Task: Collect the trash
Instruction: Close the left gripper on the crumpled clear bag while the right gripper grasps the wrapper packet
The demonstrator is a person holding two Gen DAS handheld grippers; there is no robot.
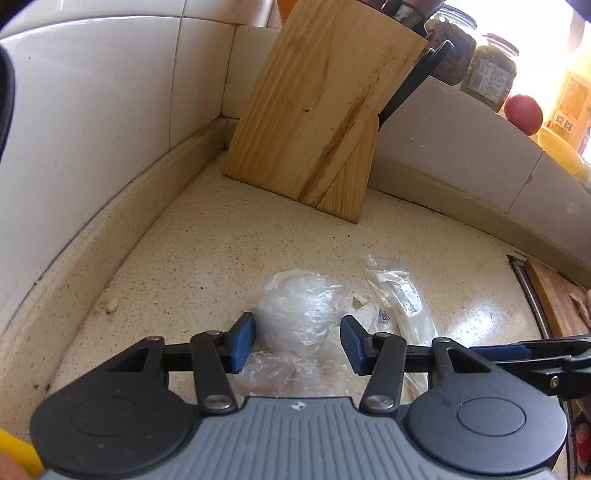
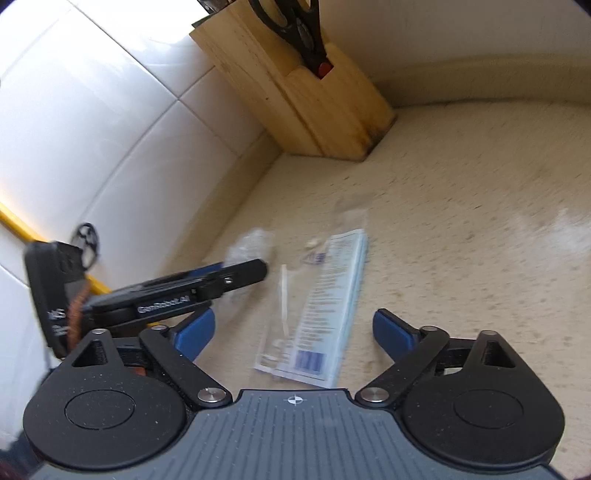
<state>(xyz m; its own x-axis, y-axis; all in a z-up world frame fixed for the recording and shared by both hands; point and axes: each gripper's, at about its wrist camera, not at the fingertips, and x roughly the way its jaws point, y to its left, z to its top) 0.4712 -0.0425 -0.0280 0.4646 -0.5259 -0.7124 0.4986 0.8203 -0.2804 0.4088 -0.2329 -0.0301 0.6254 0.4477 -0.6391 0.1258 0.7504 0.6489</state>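
Speckled countertop (image 1: 192,258): knife block (image 1: 317,110), wrappers (image 2: 321,306).

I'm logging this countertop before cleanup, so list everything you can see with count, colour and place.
crumpled plastic wrap: one, clear, on the counter between the left gripper's fingers
printed packet: one, clear with pale blue print, flat on the counter ahead of the right gripper
knife block: one, light wood, back corner
scissors: one, black handles, in the block
jars: at least two, glass, on the ledge
red round object: one, on the ledge
counter: speckled beige
left gripper: black, blue pads, open
right gripper: same, open
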